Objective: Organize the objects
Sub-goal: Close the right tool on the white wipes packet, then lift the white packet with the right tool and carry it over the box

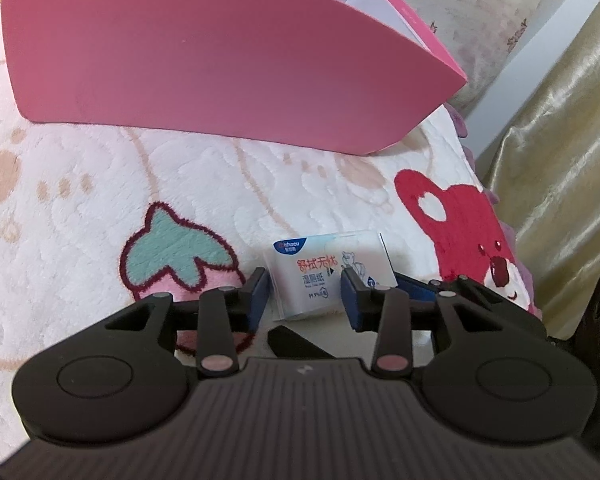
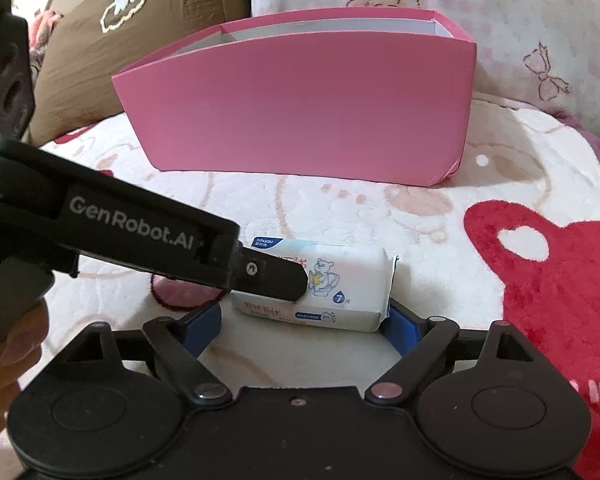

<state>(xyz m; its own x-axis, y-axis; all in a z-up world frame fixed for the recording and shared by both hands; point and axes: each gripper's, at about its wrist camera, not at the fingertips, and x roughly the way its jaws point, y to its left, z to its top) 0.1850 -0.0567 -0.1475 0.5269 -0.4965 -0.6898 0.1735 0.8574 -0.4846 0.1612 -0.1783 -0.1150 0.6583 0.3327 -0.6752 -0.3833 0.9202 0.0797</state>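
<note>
A small white pack of wet wipes (image 1: 328, 272) with blue and red print lies on the fluffy white blanket (image 1: 80, 208). My left gripper (image 1: 304, 296) straddles the pack, its blue pads on either side, jaws close to it but with small gaps showing. In the right wrist view the pack (image 2: 340, 284) lies just ahead of my right gripper (image 2: 304, 320), which is open around its near side. The left gripper's black finger (image 2: 268, 276) crosses over the pack from the left. A pink open-topped box (image 1: 220, 60) stands behind, also in the right wrist view (image 2: 300, 108).
The blanket has a red bear print (image 2: 548, 280) at the right and a strawberry print (image 1: 176, 268) at the left. A brown pillow (image 2: 132, 40) and a floral pillow (image 2: 500, 20) lie behind the box. A gold curtain (image 1: 560, 160) hangs at the right.
</note>
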